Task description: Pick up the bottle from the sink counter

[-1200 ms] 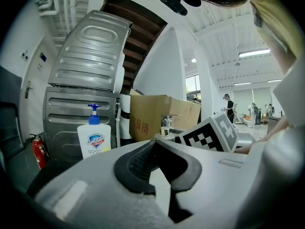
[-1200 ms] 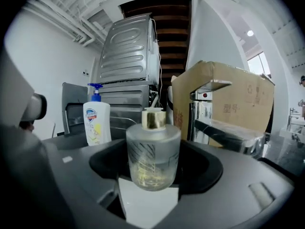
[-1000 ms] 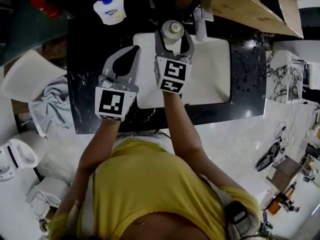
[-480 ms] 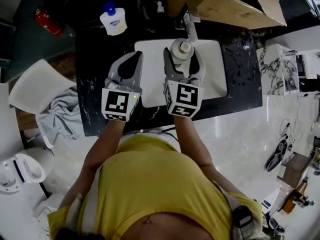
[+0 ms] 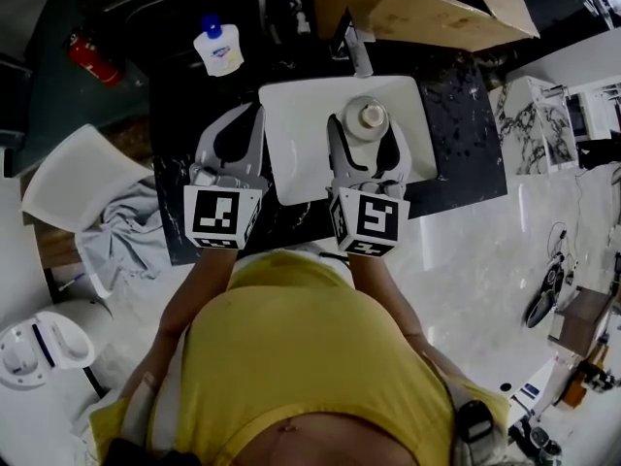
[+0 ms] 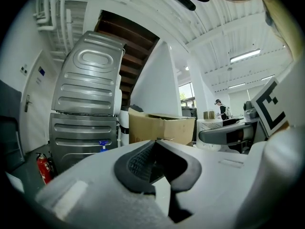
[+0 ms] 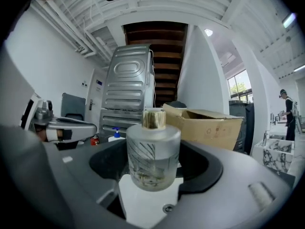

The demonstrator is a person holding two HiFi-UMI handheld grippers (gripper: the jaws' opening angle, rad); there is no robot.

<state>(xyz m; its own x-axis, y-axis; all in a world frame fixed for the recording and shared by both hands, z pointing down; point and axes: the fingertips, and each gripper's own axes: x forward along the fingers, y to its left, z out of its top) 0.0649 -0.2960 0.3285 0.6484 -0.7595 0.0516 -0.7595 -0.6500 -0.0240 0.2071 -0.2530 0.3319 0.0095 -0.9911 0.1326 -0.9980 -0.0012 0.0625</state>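
A frosted glass bottle (image 5: 370, 117) with a pale stopper stands upright between the jaws of my right gripper (image 5: 368, 127), above the white sink basin (image 5: 296, 129). In the right gripper view the bottle (image 7: 152, 149) fills the middle, and the right gripper (image 7: 153, 163) is shut on its lower body, with the dark pads (image 7: 206, 168) against its sides. My left gripper (image 5: 252, 116) hovers over the basin's left rim and the black counter (image 5: 175, 163). In the left gripper view the left gripper (image 6: 155, 142) is shut with its tips touching and nothing between them.
A chrome faucet (image 5: 357, 51) stands at the back of the basin. A soap bottle with a blue pump (image 5: 217, 45) sits at the counter's back left, and a cardboard box (image 5: 427, 3) at the back right. A red fire extinguisher (image 5: 92, 58) and grey cloth (image 5: 116, 236) lie to the left.
My right gripper has drawn the bottle back from beside the faucet toward the basin's front. The left gripper has drawn back alongside it, still shut.
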